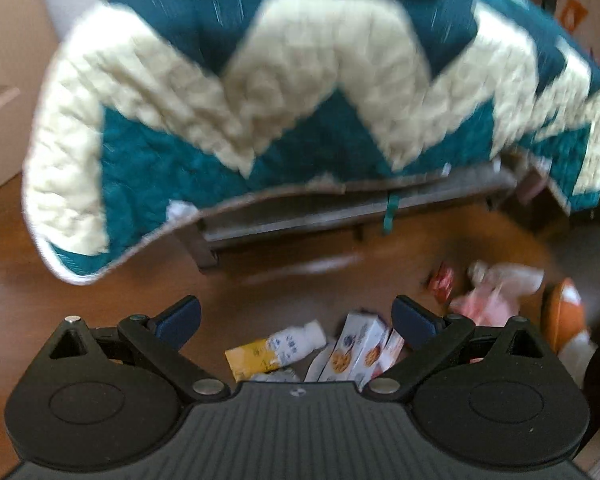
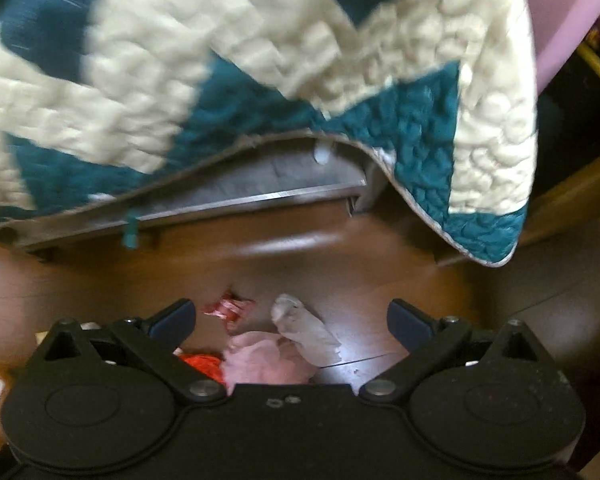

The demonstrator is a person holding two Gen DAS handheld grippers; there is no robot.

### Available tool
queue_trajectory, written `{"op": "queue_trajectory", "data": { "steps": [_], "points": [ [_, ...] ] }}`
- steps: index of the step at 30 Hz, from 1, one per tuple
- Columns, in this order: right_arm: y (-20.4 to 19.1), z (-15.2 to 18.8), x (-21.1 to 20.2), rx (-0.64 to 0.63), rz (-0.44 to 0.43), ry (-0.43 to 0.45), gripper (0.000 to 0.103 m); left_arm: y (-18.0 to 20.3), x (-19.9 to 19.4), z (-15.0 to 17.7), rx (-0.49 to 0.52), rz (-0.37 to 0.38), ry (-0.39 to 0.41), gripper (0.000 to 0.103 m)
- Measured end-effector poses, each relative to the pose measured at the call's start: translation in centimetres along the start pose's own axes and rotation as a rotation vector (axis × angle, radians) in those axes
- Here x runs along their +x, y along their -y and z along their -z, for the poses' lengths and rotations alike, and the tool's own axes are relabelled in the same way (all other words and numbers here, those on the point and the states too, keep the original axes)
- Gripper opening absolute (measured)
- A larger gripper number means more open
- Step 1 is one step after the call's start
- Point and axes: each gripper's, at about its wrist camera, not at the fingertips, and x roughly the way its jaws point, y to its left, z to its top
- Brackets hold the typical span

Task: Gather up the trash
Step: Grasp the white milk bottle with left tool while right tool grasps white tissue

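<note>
Trash scattered on brown wood floor (image 1: 100,280) in front of bed. Left gripper (image 1: 296,320) low over floor, jaws wide apart, empty. Just below and between its fingers: small white bottle with yellow label (image 1: 278,350) lying on its side, touching white cookie box (image 1: 358,350). Farther right: red wrapper (image 1: 442,282), pink plastic bag (image 1: 486,302), white crumpled tissue (image 1: 508,274), orange-and-white object (image 1: 566,310) at edge, too blurred to name. Right gripper (image 2: 292,322) also low, jaws wide apart, holding nothing. Between its fingers: red wrapper (image 2: 228,306), white tissue (image 2: 306,330), pink bag (image 2: 266,358), red-orange scrap (image 2: 200,362) beside bag. Teal-and-cream zigzag quilt (image 1: 300,92) draped over metal bed frame (image 1: 360,204). Both views motion-blurred.
</note>
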Motion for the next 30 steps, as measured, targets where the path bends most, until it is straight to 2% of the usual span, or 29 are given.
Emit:
{"op": "queue_trajectory", "data": {
  "steps": [3, 7, 14, 21, 24, 26, 30],
  "points": [
    [0.7, -0.7, 3.1, 0.012, -0.009, -0.064, 0.101, -0.8, 4.1, 0.4, 0.040, -0.006, -0.091, 0.102],
    [1.1, -1.2, 6.6, -0.017, -0.001, -0.118, 0.100, -0.8, 8.8, 1.5, 0.144, -0.010, -0.156, 0.102],
    [1.4, -1.7, 12.8, -0.036, -0.021, -0.223, 0.100, 0.8, 15.5, 3.2, 0.304, 0.016, -0.195, 0.102],
    [0.3, -1.2, 17.9, -0.065, -0.018, -0.288, 0.097, 1.0, 19.6, 4.2, 0.356, 0.032, -0.226, 0.101],
    [-0.4, -1.0, 19.4, -0.075, -0.026, -0.309, 0.090, 1.3, 20.7, 4.7, 0.382, 0.049, -0.219, 0.101],
    [-0.6, -0.9, 20.4, -0.081, -0.030, -0.323, 0.079, 1.5, 21.5, 4.9, 0.403, 0.062, -0.228, 0.100],
    [-0.9, -0.6, 21.7, -0.085, -0.018, -0.347, 0.075, 1.9, 23.2, 5.1, 0.435, 0.062, -0.245, 0.090]
  ]
}}
